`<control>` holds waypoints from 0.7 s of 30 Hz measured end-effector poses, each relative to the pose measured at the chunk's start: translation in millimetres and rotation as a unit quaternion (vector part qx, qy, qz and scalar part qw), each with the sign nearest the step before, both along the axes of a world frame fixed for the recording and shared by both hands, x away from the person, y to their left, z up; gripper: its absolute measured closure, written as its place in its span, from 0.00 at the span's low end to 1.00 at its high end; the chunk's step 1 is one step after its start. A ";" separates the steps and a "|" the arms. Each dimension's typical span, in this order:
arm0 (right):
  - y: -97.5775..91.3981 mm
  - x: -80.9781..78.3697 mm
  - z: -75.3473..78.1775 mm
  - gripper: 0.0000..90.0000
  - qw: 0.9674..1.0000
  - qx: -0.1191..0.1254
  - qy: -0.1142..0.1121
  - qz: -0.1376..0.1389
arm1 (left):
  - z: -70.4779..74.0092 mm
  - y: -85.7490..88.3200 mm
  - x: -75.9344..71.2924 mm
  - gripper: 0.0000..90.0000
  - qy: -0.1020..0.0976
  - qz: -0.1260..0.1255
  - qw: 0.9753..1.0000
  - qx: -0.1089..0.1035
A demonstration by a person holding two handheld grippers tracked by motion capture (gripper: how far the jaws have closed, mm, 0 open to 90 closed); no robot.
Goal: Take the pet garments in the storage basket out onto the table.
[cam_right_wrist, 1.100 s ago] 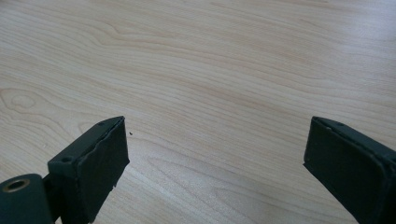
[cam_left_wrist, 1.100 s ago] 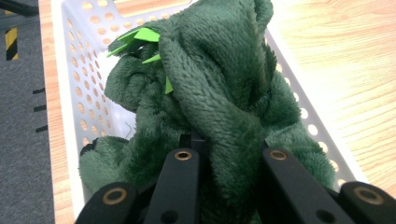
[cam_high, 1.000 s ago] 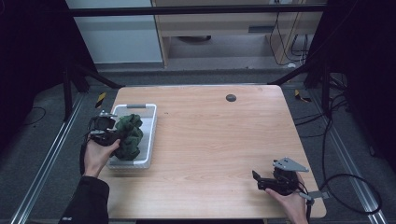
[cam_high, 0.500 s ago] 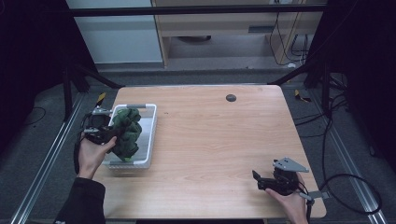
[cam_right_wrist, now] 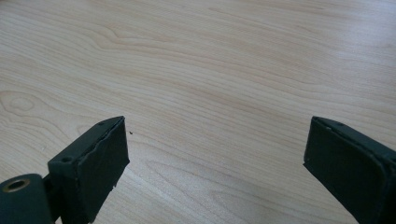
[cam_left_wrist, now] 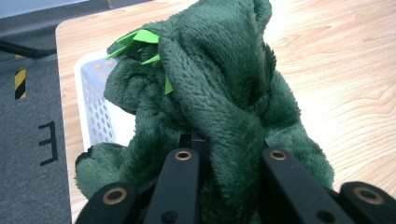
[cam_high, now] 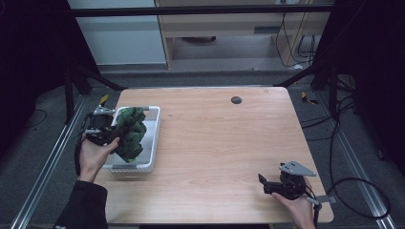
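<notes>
High view, item list, 1st person.

1. Table (cam_high: 224,143): light wood, rounded corners. Small dark round disc (cam_high: 236,99) near far edge, about mid-width.

2. White basket (cam_high: 152,138): perforated plastic, sits at table's left edge, long side along that edge.

3. Green plush toy (cam_high: 130,133): dark green fleece w/ bright green felt bits near top. Held over the basket's left half; can't tell if its lower end touches the basket inside. Left gripper view: toy (cam_left_wrist: 219,98) bunched up right in front of my jaws, basket wall (cam_left_wrist: 95,112) behind it to the left, bare wood beyond on the right.

4. My left gripper (cam_high: 102,136): at table's left edge, by basket's left rim, hand under it. Jaws clamped on a fold of the toy; fleece squeezed between them.

5. My right gripper (cam_high: 267,183): near table's near right corner, low over the wood, pointing left. Right gripper view: jaws spread wide, holding nothing, bare wood grain (cam_right_wrist: 210,93) between them.

6. Grey floor w/ cables round the table.
</notes>
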State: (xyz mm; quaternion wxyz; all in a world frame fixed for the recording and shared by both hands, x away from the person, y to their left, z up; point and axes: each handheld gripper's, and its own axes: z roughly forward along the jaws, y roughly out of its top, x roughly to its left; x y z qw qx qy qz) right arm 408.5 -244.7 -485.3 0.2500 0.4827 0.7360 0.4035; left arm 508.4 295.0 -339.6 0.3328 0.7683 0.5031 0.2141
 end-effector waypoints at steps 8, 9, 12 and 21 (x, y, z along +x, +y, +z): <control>-0.2 -0.1 0.3 0.07 1.000 -0.001 -0.002 0.002 | 5.7 -7.8 -3.3 0.91 -0.005 -0.013 1.000 0.001; -0.2 -0.1 0.4 0.07 1.000 0.000 -0.002 0.002 | 7.6 -9.7 -4.5 0.91 -0.006 -0.016 1.000 0.002; -0.2 -0.2 0.4 0.07 1.000 0.000 -0.002 0.002 | 9.3 -11.3 -5.6 0.91 -0.008 -0.020 1.000 0.002; -0.3 -0.3 1.0 0.07 1.000 0.000 -0.003 0.001 | 16.5 -20.6 -12.4 0.91 -0.013 -0.039 0.999 -0.001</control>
